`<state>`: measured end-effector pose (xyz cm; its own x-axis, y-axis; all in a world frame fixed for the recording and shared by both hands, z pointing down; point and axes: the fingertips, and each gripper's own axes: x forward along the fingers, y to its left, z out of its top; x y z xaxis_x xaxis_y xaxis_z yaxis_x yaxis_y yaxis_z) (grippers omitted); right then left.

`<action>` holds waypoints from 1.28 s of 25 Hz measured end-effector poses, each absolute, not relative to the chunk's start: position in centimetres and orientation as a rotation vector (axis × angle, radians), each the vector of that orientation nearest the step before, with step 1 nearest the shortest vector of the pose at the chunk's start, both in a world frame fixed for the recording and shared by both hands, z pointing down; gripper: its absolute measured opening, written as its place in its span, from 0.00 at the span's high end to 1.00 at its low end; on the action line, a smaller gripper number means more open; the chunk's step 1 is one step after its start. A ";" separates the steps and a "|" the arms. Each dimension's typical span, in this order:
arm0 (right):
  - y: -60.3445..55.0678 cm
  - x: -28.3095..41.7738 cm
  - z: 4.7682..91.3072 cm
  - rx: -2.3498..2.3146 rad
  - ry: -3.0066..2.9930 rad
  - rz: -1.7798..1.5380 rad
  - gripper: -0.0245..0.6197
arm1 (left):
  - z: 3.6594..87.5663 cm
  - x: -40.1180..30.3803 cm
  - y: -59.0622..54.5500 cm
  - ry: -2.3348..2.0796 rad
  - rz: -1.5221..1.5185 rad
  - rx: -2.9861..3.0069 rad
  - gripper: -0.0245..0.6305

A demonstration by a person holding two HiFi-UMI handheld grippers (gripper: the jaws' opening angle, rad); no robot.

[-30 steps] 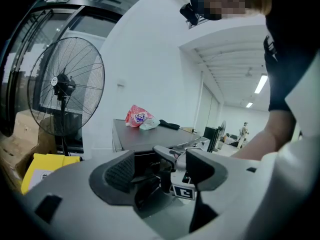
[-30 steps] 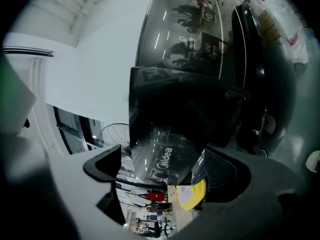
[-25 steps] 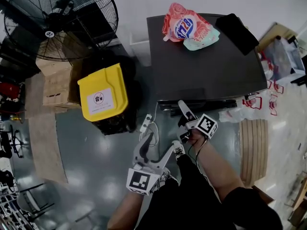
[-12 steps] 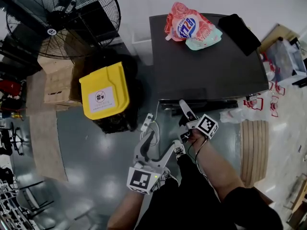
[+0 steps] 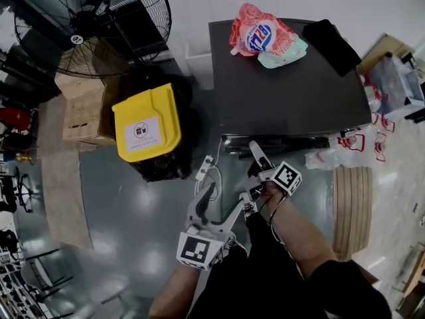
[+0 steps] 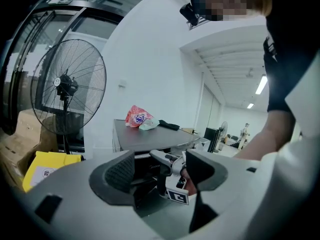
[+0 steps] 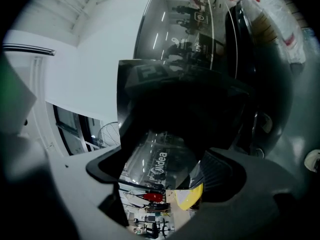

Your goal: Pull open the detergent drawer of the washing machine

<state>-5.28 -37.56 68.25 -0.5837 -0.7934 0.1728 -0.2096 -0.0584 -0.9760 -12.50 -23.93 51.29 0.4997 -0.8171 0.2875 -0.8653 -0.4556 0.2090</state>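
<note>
So, head view first: your right gripper [image 5: 255,158] is rolled on its side and pushed up to the front edge of the washer [image 5: 285,92]. The drawer [image 5: 238,145] is in the dark strip right at its tip. From up here I can't tell if it's out at all. Your left gripper [image 5: 221,203] hangs behind and to the left of the right one, pointing the same way with its jaws spread. Way ahead of both, on the washer's top, lies a pouch [image 5: 264,35]. Off to the left gripper's left there's a yellow bin [image 5: 145,130], and a fan [image 5: 93,25] beyond that.

Left gripper view: the jaws are wide apart with nothing in them. Through the gap you see the right gripper just ahead, at the washer's front, and the pouch further back on top.

Right gripper view: everything's tipped sideways. The jaws stand wide and have just been easing inward a bit. Between them, close in, is the washer's glossy dark front with a Midea logo [image 7: 157,165]. The pads don't look pressed onto anything, so you've got no grip yet.
</note>
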 end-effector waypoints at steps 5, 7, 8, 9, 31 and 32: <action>-36.1 -4.9 68.3 -1.081 1.761 -1.675 0.23 | 51.1 -12.5 -22.2 -1.400 0.206 2.425 0.51; -35.1 -4.7 68.2 -1.077 1.751 -1.673 0.22 | 50.9 -12.4 -21.4 -1.397 0.207 2.433 0.51; -34.6 -4.6 68.1 -1.076 1.748 -1.673 0.23 | 50.8 -12.4 -21.0 -1.395 0.208 2.437 0.51; -34.0 -4.4 68.2 -1.080 1.747 -1.673 0.22 | 50.7 -12.4 -20.6 -1.394 0.207 2.439 0.51; -22.9 -2.8 68.4 -1.073 1.716 -1.661 0.23 | 50.2 -10.9 -11.0 -1.337 0.234 2.511 0.51; -22.4 -2.7 68.4 -1.073 1.714 -1.662 0.22 | 50.2 -11.0 -10.6 -1.336 0.236 2.512 0.51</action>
<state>-2.73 -22.45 68.44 -0.5521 -0.8187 0.1577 -0.1827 -0.0657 -0.9810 -10.97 -10.56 50.20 0.5575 -0.7834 0.2745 -0.8301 -0.5302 0.1728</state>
